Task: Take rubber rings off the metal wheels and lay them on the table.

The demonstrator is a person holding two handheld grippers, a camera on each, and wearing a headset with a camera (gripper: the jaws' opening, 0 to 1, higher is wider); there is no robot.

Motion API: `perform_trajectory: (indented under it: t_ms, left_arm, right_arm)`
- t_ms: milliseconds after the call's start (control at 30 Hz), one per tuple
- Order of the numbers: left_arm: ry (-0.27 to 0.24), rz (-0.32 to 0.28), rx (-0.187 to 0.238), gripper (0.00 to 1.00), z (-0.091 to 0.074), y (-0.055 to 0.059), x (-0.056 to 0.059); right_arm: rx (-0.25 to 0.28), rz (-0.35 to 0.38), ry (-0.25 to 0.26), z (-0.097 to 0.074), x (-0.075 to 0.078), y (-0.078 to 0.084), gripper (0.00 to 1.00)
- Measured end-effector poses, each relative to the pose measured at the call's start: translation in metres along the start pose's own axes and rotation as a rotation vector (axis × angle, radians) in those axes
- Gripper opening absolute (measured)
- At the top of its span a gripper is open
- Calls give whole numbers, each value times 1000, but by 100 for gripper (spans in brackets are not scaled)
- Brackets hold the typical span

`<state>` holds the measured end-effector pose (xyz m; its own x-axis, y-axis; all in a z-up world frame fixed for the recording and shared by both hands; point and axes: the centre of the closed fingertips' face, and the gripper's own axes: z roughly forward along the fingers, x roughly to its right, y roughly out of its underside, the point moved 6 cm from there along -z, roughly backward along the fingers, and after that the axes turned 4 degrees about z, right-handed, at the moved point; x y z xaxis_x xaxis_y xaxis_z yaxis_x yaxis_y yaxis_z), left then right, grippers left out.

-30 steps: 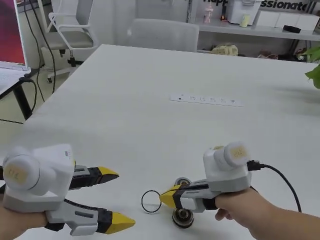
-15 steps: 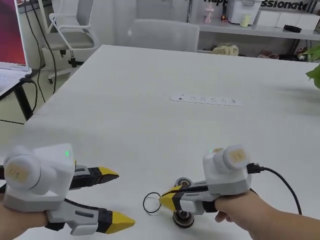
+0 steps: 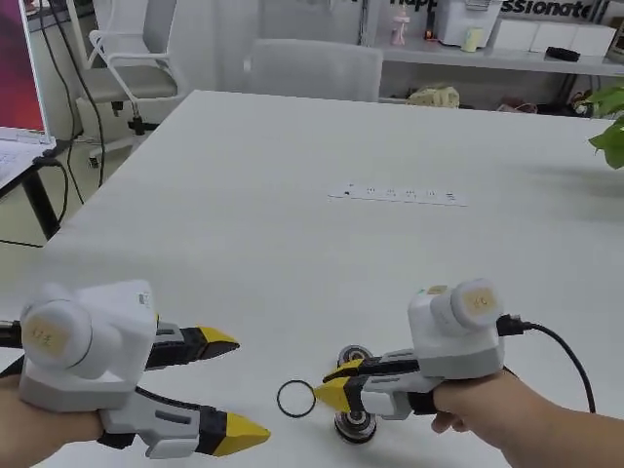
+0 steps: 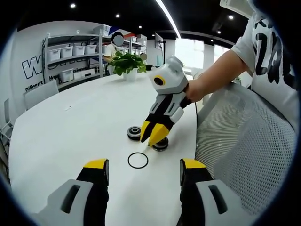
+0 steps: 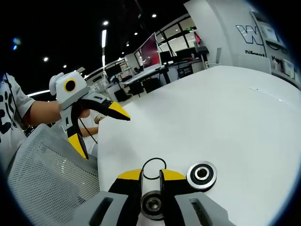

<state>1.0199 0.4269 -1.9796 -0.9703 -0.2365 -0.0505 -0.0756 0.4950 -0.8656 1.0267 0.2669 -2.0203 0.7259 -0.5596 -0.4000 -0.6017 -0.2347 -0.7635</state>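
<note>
A thin black rubber ring (image 3: 295,398) lies flat on the white table (image 3: 292,224), free of both grippers. My right gripper (image 3: 334,385) hovers just right of it, jaws a narrow gap apart with nothing between them. In the right gripper view, the ring (image 5: 154,168) shows just beyond the right gripper (image 5: 150,176). One metal wheel (image 3: 355,426) sits below that gripper, a second wheel (image 3: 354,356) just behind it. My left gripper (image 3: 232,385) is wide open left of the ring. From the left gripper view, the ring (image 4: 138,160) lies ahead of the left gripper (image 4: 143,165), with both wheels (image 4: 134,132) (image 4: 161,144) beyond.
A white power strip (image 3: 395,195) lies mid-table. Office chairs (image 3: 312,66) stand at the far edge, with shelves and a plant (image 3: 609,132) at the back right. A cable (image 3: 561,351) trails from the right gripper. A mesh chair (image 4: 244,141) is close beside the table's near edge.
The ring, which sat at the right gripper's tips, now lies flat a little left of them. The right gripper has shifted slightly right. The left gripper has stayed open and barely moved.
</note>
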Motion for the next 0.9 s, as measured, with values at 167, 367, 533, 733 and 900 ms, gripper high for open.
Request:
perform_trajectory:
  t_ms: [167,367,533,733,900]
  left_arm:
    - [18,10,-10,58,6,-2,2]
    - [37,23,-13,58,13,-7,5]
    - [51,30,-12,57,17,-13,5]
    - [68,39,-18,56,25,-16,7]
    - [78,46,-17,55,30,-20,8]
  right_arm:
    - [9,1,-1,-9,0,1,13]
    - [13,-3,4,-20,1,2,14]
    - [13,-9,12,-29,4,4,16]
    - [2,-25,17,-37,6,8,18]
    - [-13,-43,18,-41,7,11,18]
